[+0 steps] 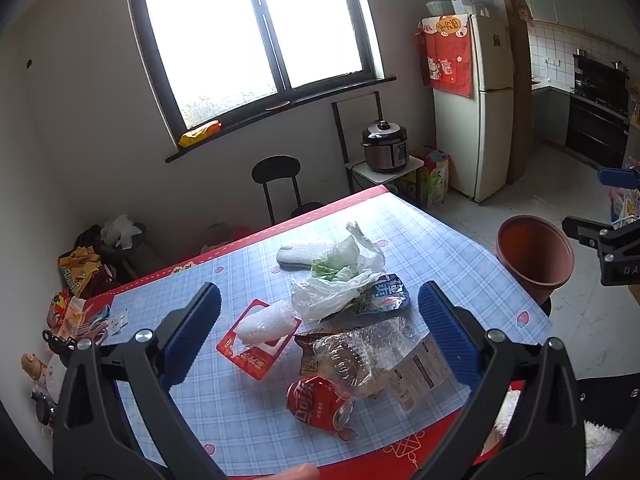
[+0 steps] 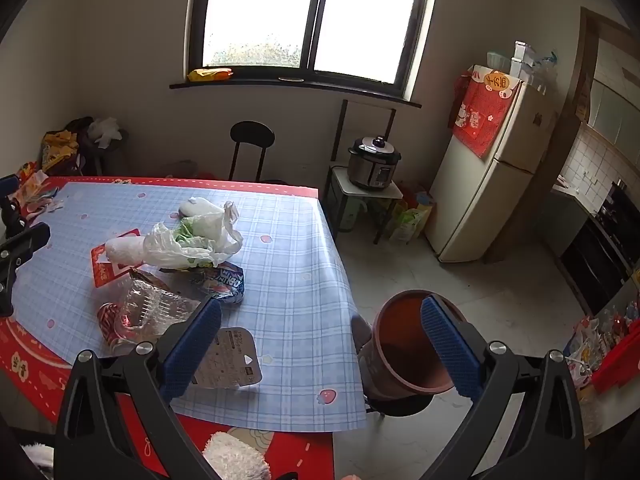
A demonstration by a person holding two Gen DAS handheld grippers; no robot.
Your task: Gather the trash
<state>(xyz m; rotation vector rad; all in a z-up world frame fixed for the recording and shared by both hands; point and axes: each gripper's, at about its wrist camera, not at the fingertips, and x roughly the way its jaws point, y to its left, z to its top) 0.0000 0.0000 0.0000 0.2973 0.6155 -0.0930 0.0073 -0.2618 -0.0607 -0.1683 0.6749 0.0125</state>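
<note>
Currently: left gripper (image 1: 320,320) wide open, empty, above table (image 1: 460,248); right gripper (image 2: 320,340) wide open, empty. Trash heap at table centre: red can (image 1: 316,402) at 6 o'clock, plastic bag (image 1: 340,280) at 12. Brown bin (image 2: 404,352) off table edge, 3 o'clock.

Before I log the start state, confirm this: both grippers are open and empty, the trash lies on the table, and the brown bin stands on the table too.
One thing is wrong: the brown bin stands off the table, beside its edge, as the right wrist view shows. The rest holds.
</note>
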